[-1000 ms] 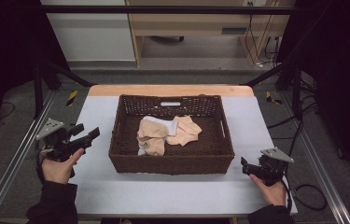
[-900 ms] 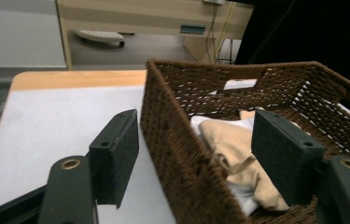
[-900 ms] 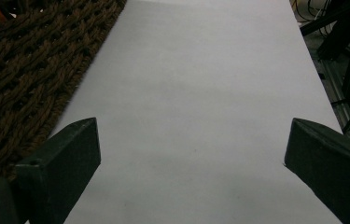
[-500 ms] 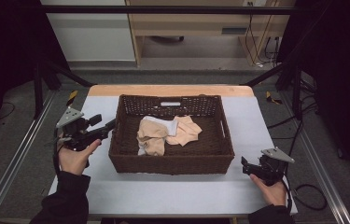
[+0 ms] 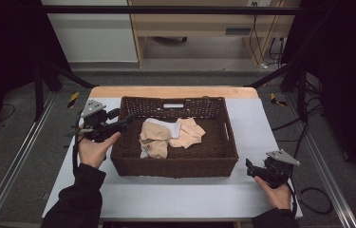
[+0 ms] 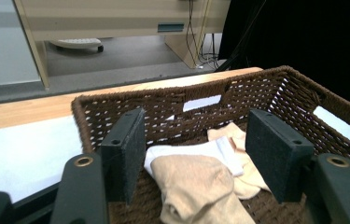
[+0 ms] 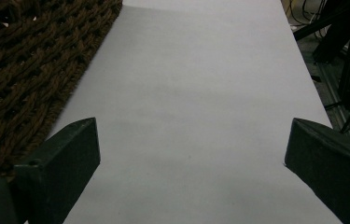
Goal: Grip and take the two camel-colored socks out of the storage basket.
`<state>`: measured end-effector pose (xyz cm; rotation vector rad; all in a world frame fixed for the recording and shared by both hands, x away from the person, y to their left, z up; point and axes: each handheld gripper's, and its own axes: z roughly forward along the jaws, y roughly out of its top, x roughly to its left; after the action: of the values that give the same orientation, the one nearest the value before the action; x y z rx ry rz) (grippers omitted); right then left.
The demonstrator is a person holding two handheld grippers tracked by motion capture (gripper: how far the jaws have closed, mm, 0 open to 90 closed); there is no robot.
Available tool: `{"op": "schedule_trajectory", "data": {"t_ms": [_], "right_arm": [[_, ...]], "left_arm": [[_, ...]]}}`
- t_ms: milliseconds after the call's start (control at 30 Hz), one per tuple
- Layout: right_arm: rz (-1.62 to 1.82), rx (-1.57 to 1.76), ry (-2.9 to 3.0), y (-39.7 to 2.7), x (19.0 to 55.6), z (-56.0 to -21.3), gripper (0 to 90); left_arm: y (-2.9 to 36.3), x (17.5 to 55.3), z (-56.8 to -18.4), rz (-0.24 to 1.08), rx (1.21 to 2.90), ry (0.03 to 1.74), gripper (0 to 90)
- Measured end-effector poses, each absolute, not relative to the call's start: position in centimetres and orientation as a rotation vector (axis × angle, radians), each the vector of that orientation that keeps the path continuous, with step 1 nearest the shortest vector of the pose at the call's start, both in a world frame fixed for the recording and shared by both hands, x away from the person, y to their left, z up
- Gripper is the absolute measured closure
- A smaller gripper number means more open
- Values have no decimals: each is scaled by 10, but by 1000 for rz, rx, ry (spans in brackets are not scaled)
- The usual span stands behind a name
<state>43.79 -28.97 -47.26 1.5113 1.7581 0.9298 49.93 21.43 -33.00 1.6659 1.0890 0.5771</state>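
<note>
A: What takes up most of the high view?

B: The table [image 5: 175,199], covered in a pale sheet and filling the lower middle of the frame. On it, at the centre, stands the brown wicker basket [image 5: 175,164].

A: And inside the basket?

B: A small heap of socks [image 5: 168,137] on its floor, just left of centre: tan ones, with a white one [image 5: 159,124] lying under them toward the upper left. In the left gripper view the same heap sits at lower centre, a tan sock [image 6: 196,186] in front and the white one [image 6: 191,154] behind it.

A: Where is the left gripper?

B: At the left of the high view, the left gripper [image 5: 121,124] is held above the table with its tips at the basket's left rim. In its own view the jaws hang over that rim, pointing at the socks. They have just been closing a little, yet they stand well apart, with nothing between the pads and nothing touched.

A: The right one?

B: The right gripper [image 5: 251,167] is at the lower right of the high view, low over the sheet just beside the basket's near right corner. Its own view shows the jaws spread wide at the bottom corners, bare sheet [image 7: 200,107] between them and basket weave [image 7: 28,70] at the upper left.
</note>
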Motion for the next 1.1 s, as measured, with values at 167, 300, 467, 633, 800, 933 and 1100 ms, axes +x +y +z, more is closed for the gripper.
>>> {"op": "schedule_trajectory", "data": {"t_ms": [167, 300, 467, 633, 800, 933, 1100], "right_arm": [[920, 1518, 1760, -289, 440, -474, 37], [922, 1516, 1755, -289, 440, -474, 37], [921, 1519, 1753, -290, 440, -474, 37], [917, 1516, 1757, -290, 441, -474, 37], [918, 1516, 1755, -290, 441, -474, 37], [913, 1516, 1754, -290, 441, -474, 38], [910, 1516, 1756, -290, 441, -474, 38]], "left_arm": [[200, 511, -334, 592, 1692, 1080, 394], [190, 520, -339, 597, 1712, 1088, 399], [181, 535, -348, 604, 1763, 1110, 415], [175, 547, -361, 591, 1787, 1124, 421], [168, 555, -373, 593, 1836, 1156, 425], [164, 560, -383, 587, 1875, 1175, 426], [160, 562, -396, 573, 1911, 1187, 413]]}}
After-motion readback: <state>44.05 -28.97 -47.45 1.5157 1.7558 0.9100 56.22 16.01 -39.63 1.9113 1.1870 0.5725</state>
